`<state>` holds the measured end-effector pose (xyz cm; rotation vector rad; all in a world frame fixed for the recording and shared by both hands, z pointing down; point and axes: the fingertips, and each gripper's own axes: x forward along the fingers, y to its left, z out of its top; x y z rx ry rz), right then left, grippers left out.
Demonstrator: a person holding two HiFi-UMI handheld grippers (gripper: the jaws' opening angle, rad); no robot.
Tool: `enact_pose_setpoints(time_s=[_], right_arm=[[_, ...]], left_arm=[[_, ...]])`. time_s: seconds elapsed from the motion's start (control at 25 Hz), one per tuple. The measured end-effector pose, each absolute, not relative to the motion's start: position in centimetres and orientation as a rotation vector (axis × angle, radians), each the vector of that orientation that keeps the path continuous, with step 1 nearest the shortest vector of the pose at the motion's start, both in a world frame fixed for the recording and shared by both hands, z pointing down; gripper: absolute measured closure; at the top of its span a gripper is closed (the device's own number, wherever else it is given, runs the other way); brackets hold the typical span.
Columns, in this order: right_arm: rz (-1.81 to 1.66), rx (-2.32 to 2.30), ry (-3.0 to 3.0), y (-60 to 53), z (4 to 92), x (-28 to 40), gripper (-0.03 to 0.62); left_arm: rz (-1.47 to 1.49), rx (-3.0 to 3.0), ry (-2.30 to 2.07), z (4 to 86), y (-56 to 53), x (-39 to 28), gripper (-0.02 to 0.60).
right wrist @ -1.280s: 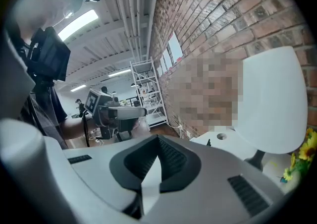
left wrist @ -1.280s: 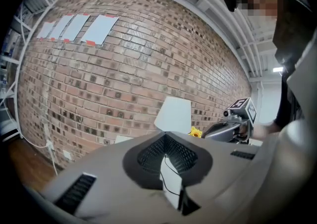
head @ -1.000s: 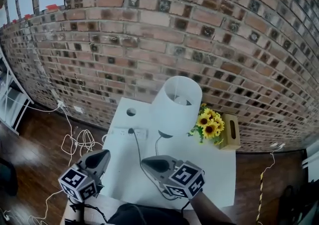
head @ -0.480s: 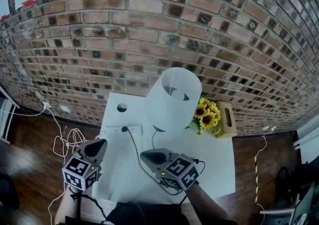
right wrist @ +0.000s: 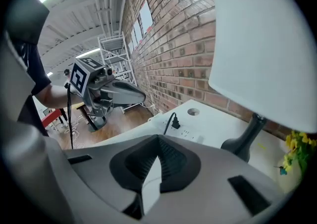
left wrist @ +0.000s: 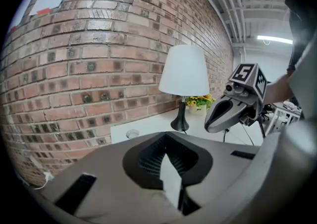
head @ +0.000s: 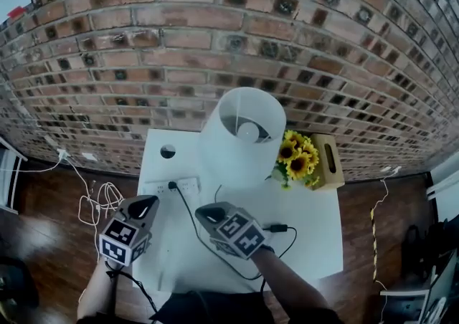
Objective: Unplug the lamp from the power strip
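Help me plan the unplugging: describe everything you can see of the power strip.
The power strip is a flat, white, plastic-looking bar lying on the white table near its left edge, left of the lamp. A black plug sits in one socket, its black cord trailing toward the table's front. The other sockets look free.

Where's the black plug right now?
In the head view, the black plug sits in the white power strip on the left side of the table, left of the lamp.

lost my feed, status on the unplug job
Left tool and right tool shut, empty. Plug seated in power strip, untouched. Nothing between tools and plug.
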<state>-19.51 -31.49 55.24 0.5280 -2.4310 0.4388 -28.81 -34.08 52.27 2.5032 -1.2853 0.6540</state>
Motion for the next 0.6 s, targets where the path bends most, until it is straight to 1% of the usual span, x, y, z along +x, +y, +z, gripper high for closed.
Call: enact_pose_setpoints(time_s=[0.16,0.28,0.36,0.52,0.6], right_arm=[[0.421,0.522,-2.397,-32.7,57.4,-19.2,0.605],[0.447,0.5,-2.387,-33.9,58.8,-20.1,0.605],[0.432,0.478,-2.371,-34.7,59.9,-20.8,0.605],[0.397,0.49,-2.352,-36.3,61.2,-21.6,0.605],[0.404,0.512,-2.347,-36.8,61.7,-22.0,0.605]], left_arm=[[0.71,2.477,-1.286,53.6,-34.8,-28.3,0.584],[0.815,2.438,-1.281,55.6,-35.8,-28.6,0.583],[0.877,2.431,-1.28,56.5,-36.5,-28.5,0.559],[0.989,2.465,-1.249,57.7,-37.7,-27.6,0.547],[1.03,2.476,-1.224,58.6,-38.1,-27.3,0.466]])
